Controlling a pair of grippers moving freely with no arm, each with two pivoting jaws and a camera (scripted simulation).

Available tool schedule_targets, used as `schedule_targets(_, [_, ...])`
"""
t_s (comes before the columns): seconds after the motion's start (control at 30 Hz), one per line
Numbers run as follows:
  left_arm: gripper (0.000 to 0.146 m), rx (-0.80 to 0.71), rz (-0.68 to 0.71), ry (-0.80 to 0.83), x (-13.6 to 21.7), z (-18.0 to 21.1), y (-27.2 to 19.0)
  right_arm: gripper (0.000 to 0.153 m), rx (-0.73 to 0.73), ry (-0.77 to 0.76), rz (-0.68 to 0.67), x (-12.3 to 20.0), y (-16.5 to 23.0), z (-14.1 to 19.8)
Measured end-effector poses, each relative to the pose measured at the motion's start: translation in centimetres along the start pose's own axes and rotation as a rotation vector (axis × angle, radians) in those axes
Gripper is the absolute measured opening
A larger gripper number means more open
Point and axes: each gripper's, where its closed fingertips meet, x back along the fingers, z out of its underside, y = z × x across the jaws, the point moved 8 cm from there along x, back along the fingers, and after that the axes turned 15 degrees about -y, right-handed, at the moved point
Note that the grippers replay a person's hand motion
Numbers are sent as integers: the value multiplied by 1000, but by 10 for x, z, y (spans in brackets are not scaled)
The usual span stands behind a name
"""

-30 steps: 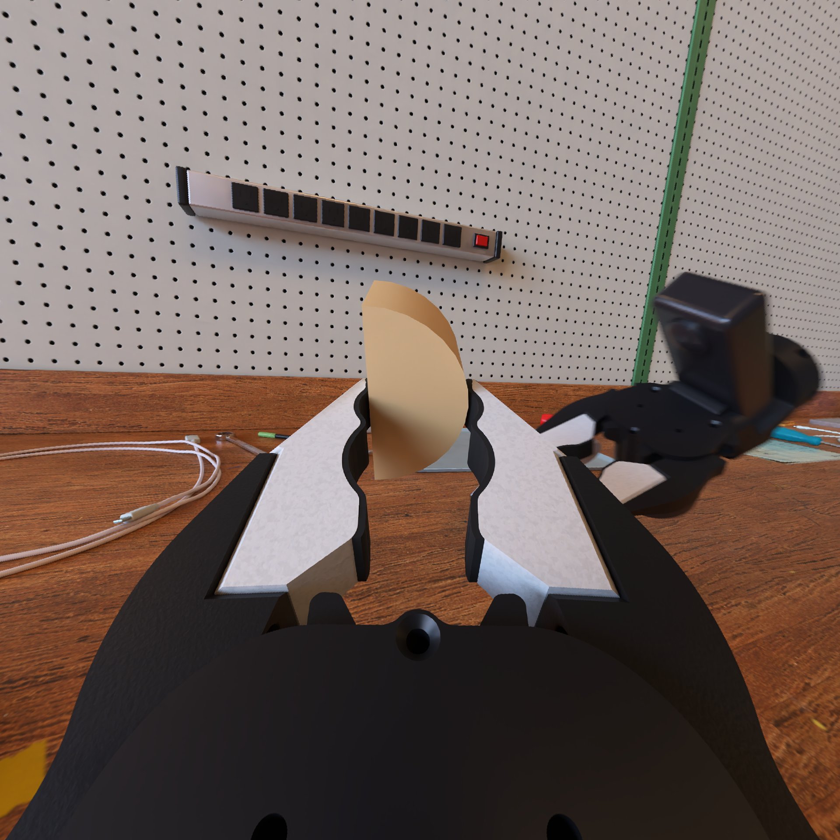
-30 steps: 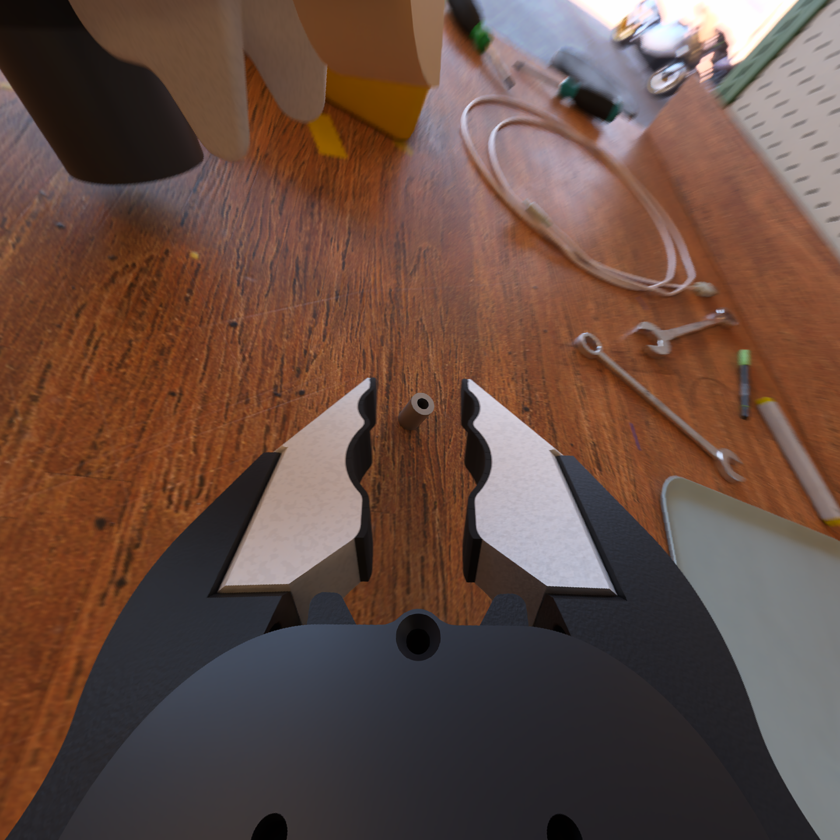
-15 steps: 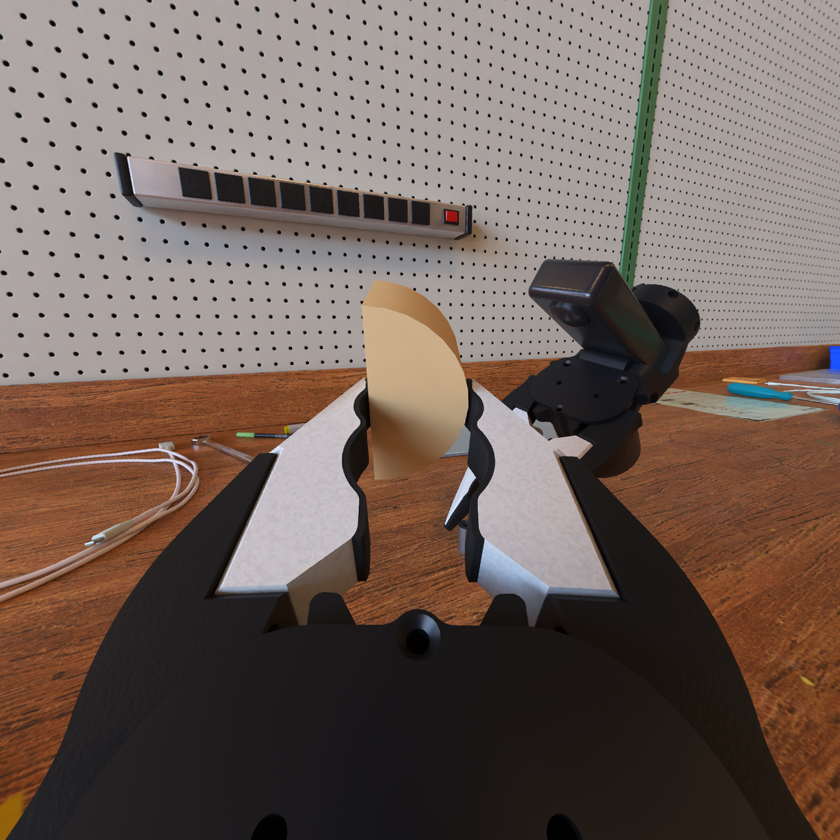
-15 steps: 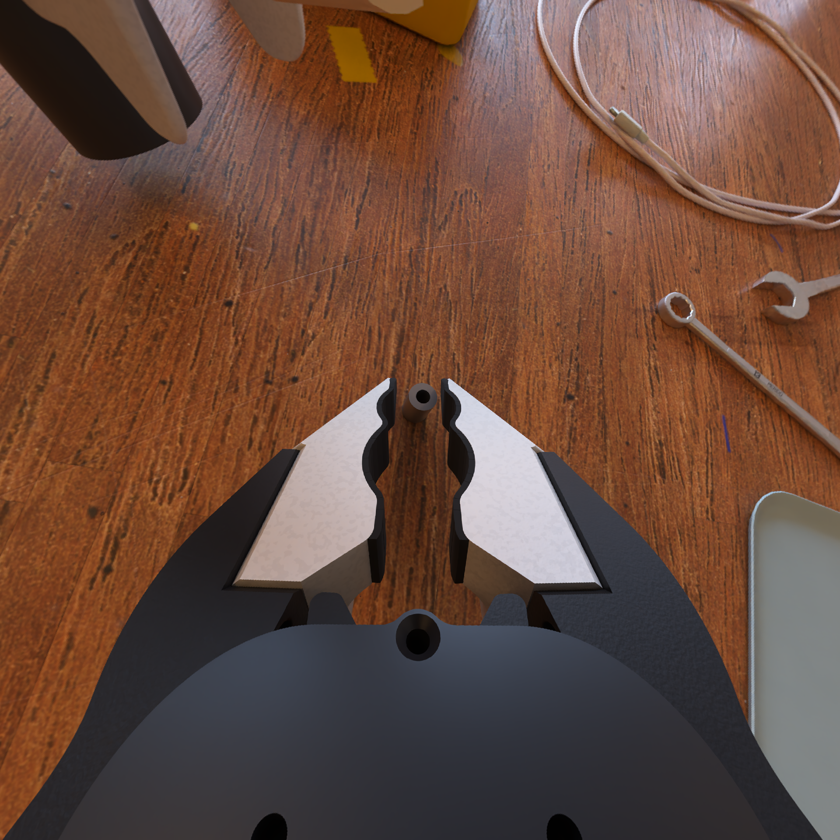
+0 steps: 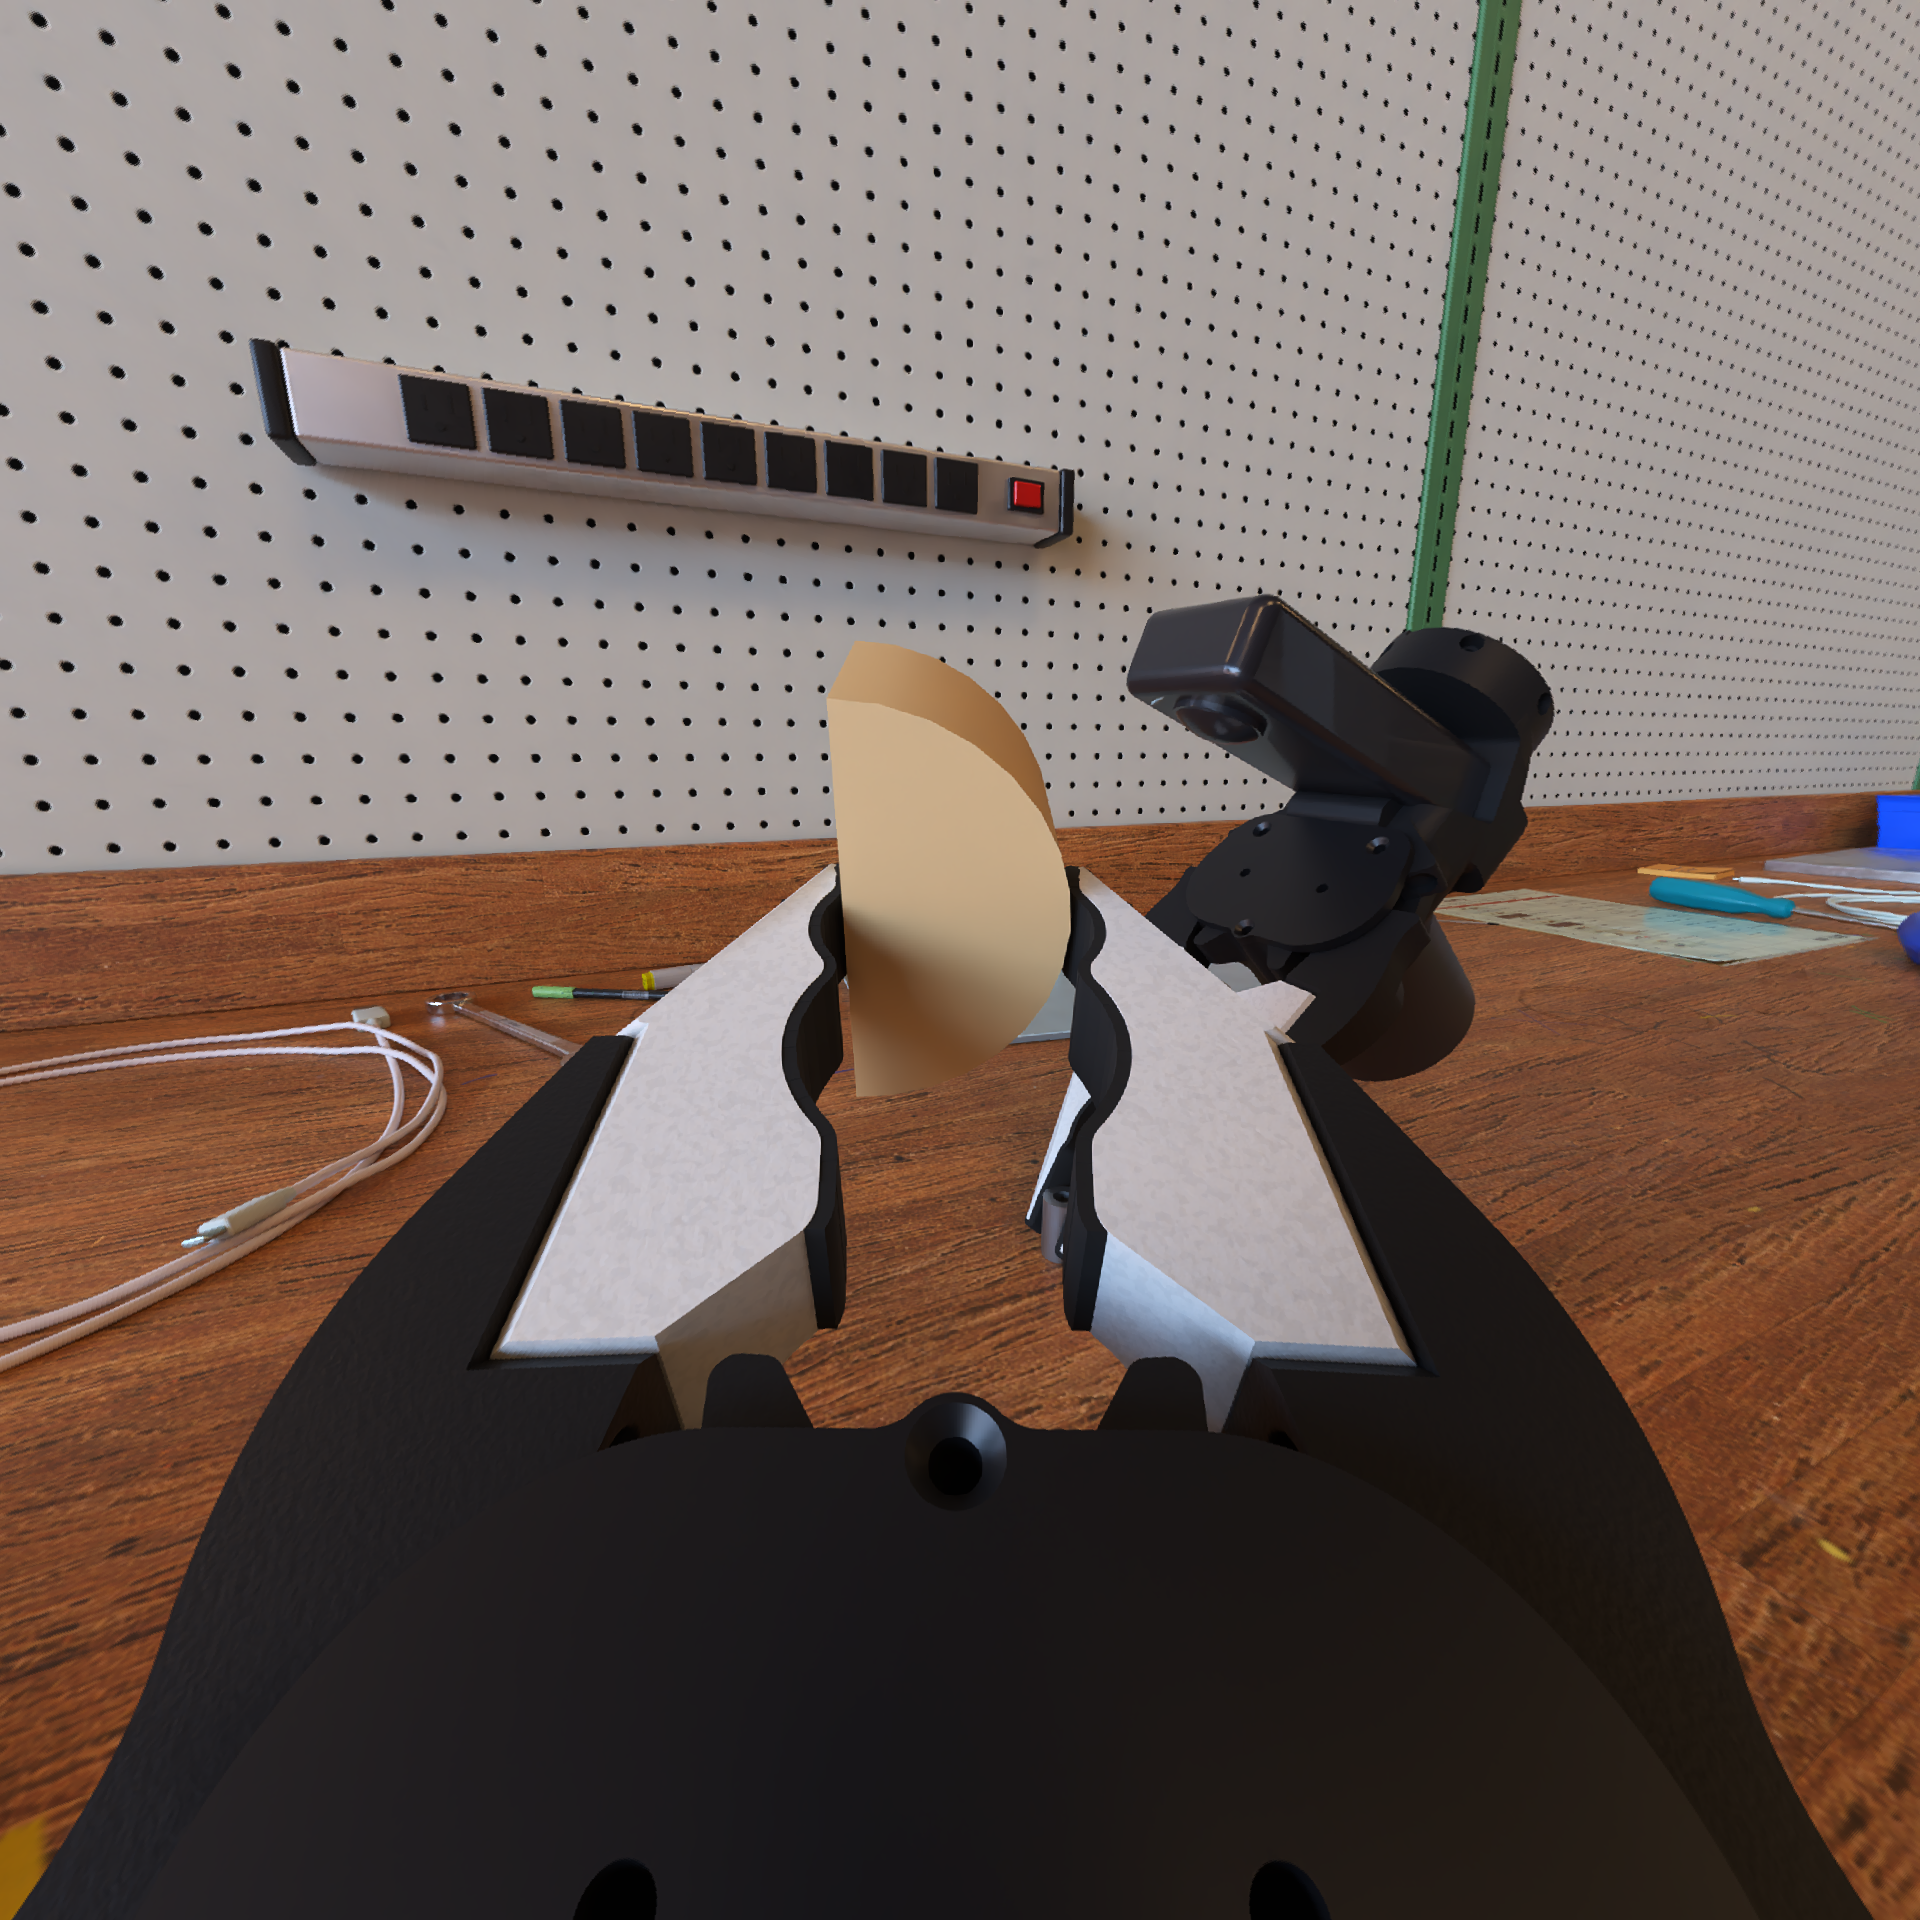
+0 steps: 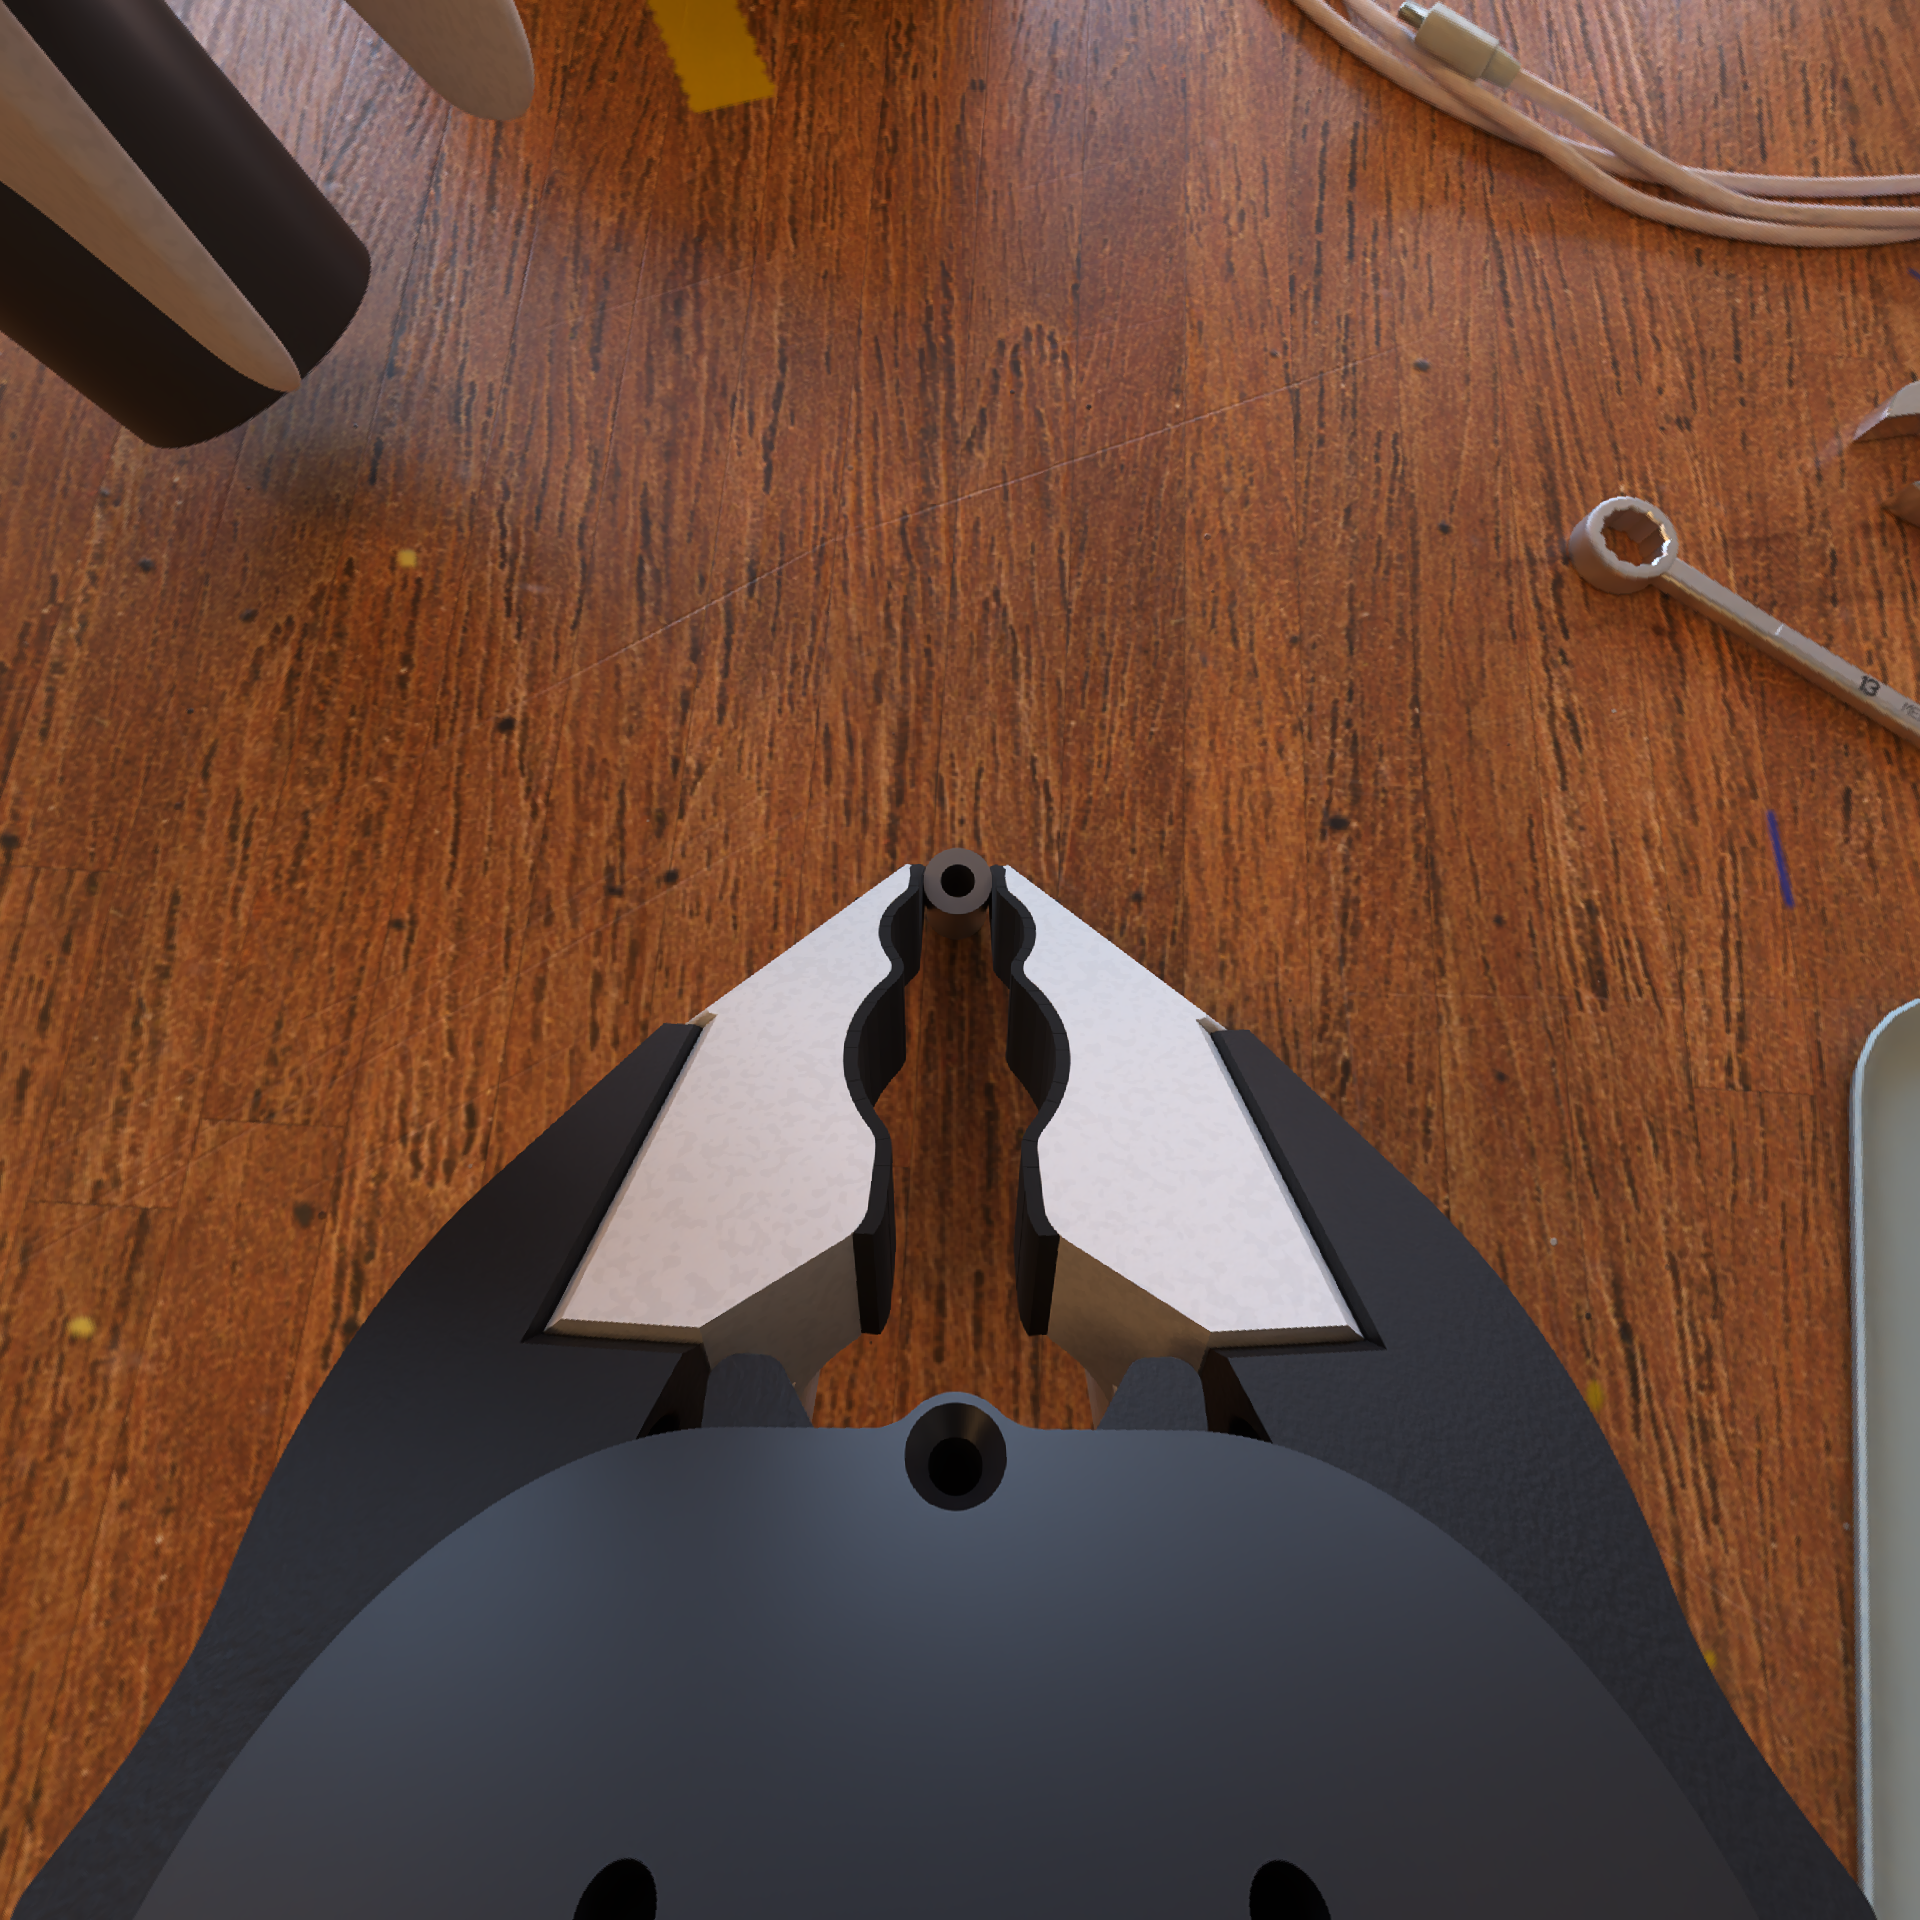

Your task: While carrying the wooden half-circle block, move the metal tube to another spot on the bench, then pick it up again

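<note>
My left gripper [image 5: 951, 914] is shut on the wooden half-circle block [image 5: 940, 873], which stands on edge between the fingertips above the bench. My right gripper [image 6: 956, 883] points down at the bench and is shut on the small grey metal tube [image 6: 956, 881], which stands upright between the fingertips. In the left wrist view the right gripper's black body [image 5: 1340, 852] shows just right of the block, and a bit of the tube [image 5: 1055, 1226] shows at its fingertips. The left gripper's fingers [image 6: 177, 239] show at the top left of the right wrist view.
A pale coiled cable [image 5: 260, 1122] [image 6: 1662, 166] lies on the wooden bench [image 6: 727, 623]. A ring spanner [image 6: 1725, 613] and a light grey tray [image 6: 1886, 1351] lie to the right. Yellow tape [image 6: 712, 52] is ahead. A pegboard wall with a power strip [image 5: 665, 447] stands behind.
My right gripper's jaws have closed from wide open onto the tube while dropping closer over it. My left gripper has swung slightly, still holding the block.
</note>
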Motion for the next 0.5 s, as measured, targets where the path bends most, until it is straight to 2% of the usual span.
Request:
schedule_targets(0.13, [40,-1,-4,-4,0,0,0,12,12,-65,50,3,1,1])
schedule_targets(0.27, [40,-3,-9,-10,1,-1,1,12,242,-254,362,27,26,0])
schedule_targets(0.33, [40,-7,-12,-12,2,-1,0,12,289,-325,437,43,46,4])
schedule_targets(0.43, [40,-7,-12,-14,2,-2,0,12,289,-342,461,73,72,15])
schedule_targets(0.5, [40,-1,-3,-13,1,-2,-1,12,210,-335,459,93,81,26])
